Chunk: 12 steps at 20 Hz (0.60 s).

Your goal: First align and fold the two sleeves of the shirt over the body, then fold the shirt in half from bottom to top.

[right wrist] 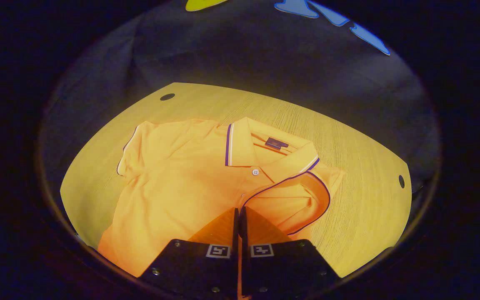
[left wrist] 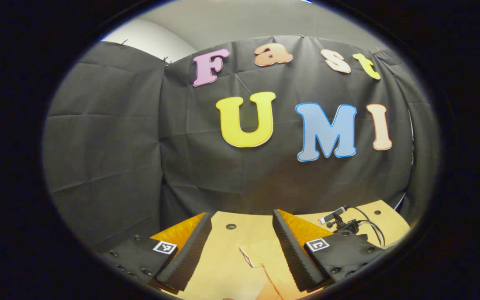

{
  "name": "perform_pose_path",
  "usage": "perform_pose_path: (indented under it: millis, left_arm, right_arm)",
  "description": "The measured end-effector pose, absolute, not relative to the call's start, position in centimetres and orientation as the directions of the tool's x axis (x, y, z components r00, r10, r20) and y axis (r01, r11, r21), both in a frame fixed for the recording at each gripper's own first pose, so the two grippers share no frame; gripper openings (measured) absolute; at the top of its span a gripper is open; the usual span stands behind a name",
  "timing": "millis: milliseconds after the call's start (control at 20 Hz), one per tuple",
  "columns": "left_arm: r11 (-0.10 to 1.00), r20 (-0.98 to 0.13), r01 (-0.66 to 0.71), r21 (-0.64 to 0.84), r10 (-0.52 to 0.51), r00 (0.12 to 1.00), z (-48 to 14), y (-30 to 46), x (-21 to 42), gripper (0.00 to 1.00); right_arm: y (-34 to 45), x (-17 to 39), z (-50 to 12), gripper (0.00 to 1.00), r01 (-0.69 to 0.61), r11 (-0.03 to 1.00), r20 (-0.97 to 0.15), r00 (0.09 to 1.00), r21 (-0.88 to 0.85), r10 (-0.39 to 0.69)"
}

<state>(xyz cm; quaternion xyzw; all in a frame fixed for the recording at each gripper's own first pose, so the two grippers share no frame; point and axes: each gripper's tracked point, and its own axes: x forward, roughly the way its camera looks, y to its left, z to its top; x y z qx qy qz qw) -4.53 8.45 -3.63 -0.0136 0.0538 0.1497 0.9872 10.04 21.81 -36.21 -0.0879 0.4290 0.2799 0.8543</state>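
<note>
so over on the left, the left gripper [left wrist: 242,250] is held up with its jaws spread wide and nothing between them, pointed mostly at the black cloth wall [left wrist: 111,137] at the back of the booth. under it in the left gripper view you get a strip of the wooden table [left wrist: 223,266] with a small dark hole [left wrist: 231,226] in it, a corner of the orange shirt [left wrist: 265,256] poking in between the fingers, and further right a little black clamp thing with cables [left wrist: 346,223] sitting near the table edge. moving on to the right gripper view, the shirt [right wrist: 173,183] lies flat on the table [right wrist: 365,208], collar [right wrist: 240,146] towards the far side, a white button [right wrist: 255,171] just below it and a dark tag [right wrist: 276,143] inside the neck. the sleeve on the left of that view [right wrist: 133,154] lies spread out at the shirt's edge, while the sleeve on the right [right wrist: 302,200] with its dark trim is pulled in over the body. the right gripper [right wrist: 238,216] is closed tight right at that sleeve's trimmed edge, fingers pressed together with basically no gap, and it looks like it's pinching the fabric there, though the actual contact is tucked behind the fingers so i can't swear to it. two more dark holes [right wrist: 167,96] sit on the table, one at the far left, one by the right edge.
</note>
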Motion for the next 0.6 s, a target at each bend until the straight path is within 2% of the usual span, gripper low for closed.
perform_pose_path:
  millis: [150, 200, 350, 600]
  left_arm:
    - [0.958, -0.125, -0.288, -0.011, 0.284, 0.951, -4.7, 8.8, -3.8, 0.99]
    - [0.959, -0.132, -0.282, -0.010, 0.279, 0.951, -5.2, 8.8, -3.4, 0.94]
    - [0.966, -0.148, -0.259, -0.019, 0.253, 0.956, -6.8, 8.8, -2.0, 0.99]
    - [0.979, -0.176, -0.203, -0.020, 0.197, 0.964, -10.8, 8.6, 1.4, 0.99]
  right_arm:
    - [20.7, 10.3, -34.5, 0.28, -0.528, 0.846, -0.763, 0.518, 0.071, 0.387]
    - [20.3, 10.3, -33.6, 0.32, -0.519, 0.852, -0.753, 0.532, 0.070, 0.387]
    - [19.3, 10.1, -31.1, 0.33, -0.502, 0.861, -0.717, 0.572, 0.079, 0.399]
    - [18.0, 9.3, -25.3, 0.33, -0.475, 0.874, -0.633, 0.647, 0.101, 0.425]
